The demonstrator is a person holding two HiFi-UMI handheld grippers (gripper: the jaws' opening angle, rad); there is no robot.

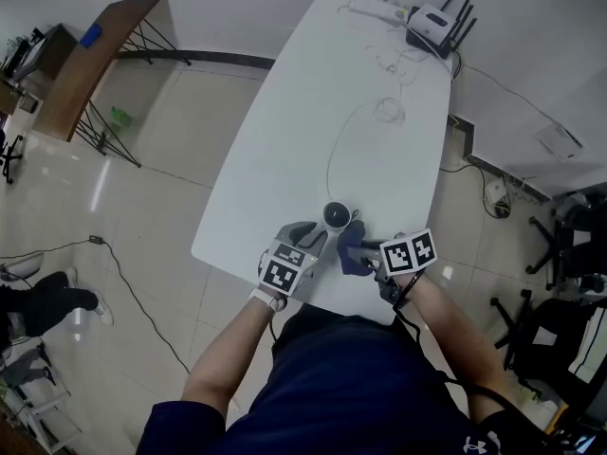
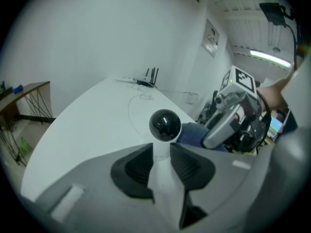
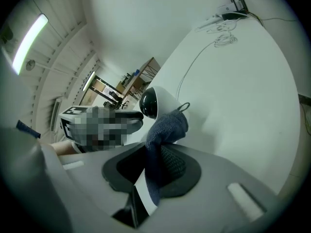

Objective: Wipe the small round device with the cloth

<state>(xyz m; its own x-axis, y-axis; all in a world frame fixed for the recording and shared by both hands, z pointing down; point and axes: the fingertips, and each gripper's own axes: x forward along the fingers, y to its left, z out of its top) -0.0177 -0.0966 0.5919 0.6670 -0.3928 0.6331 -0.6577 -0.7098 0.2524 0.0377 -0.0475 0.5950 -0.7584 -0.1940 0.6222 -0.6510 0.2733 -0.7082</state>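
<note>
Near edge of white counter [image 1: 313, 112]: small round device [image 1: 336, 216], black dome on white body, between the two grippers.

Head view only: whole counter; thin cable [image 1: 332, 154] curving from beside the device toward the far end; router [image 1: 434, 19] with antennas and power strip [image 1: 373, 8] at the far corner. Jaws of both grippers not readable here, covered by marker cubes and forearms.

Left gripper view only: left gripper [image 2: 163, 154] jaws clenched on the device's white stem, a pad touching each side, dome upright just above the pads. Behind the dome, a strip of dark blue cloth [image 2: 192, 134] and the body of the other gripper.

Right gripper view only: right gripper [image 3: 153, 159] jaws clamped on the cloth, bunched fold standing up out of the pads and touching the device's white side below the dome; small loop at the cloth's top.

Hard to tell: foot of the device, hidden by the left jaws, so resting on the counter or lifted unclear. Lower end of cloth lost between the right pads.
</note>
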